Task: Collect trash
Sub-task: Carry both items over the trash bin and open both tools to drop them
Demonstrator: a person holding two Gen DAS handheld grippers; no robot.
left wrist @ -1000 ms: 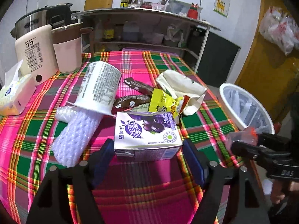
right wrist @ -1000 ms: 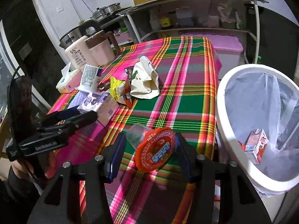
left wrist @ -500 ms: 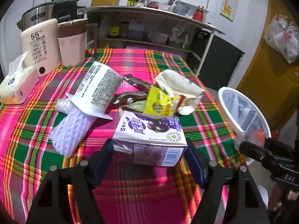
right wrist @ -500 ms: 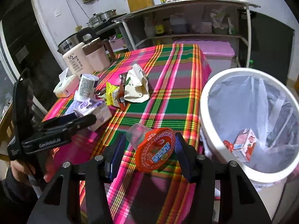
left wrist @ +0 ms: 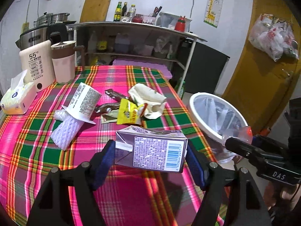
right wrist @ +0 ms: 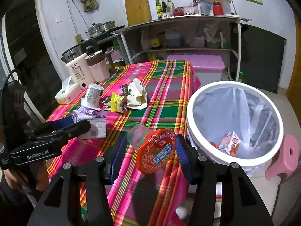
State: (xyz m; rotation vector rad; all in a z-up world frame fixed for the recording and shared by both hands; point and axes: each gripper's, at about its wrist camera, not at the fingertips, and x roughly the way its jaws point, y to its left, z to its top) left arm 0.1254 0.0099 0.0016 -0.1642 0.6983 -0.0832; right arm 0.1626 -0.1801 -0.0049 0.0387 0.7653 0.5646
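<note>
My left gripper [left wrist: 150,156] is shut on a purple drink carton [left wrist: 154,149] and holds it above the plaid table, barcode side facing the camera. It also shows in the right wrist view [right wrist: 90,123]. My right gripper [right wrist: 149,151] is shut on a clear jelly cup with an orange lid [right wrist: 156,153], held over the table's right edge beside the white lined trash bin [right wrist: 190,101]. A red-and-white carton [right wrist: 230,145] lies in the bin. On the table remain a white cup [left wrist: 83,101], foam netting [left wrist: 66,130], a yellow wrapper [left wrist: 128,114], brown wrappers [left wrist: 107,109] and a crumpled cream bag [left wrist: 148,99].
A tissue box [left wrist: 17,98], a cream water heater [left wrist: 36,66] and a pink kettle [left wrist: 63,64] stand at the table's far left. A shelf unit [left wrist: 135,43] is behind the table. A pink stool [right wrist: 284,158] is beside the bin. A wooden door [left wrist: 263,71] is at the right.
My left gripper has lifted the purple carton off the table and tilted it so the barcode side shows. My right gripper has risen with the jelly cup, beside the bin.
</note>
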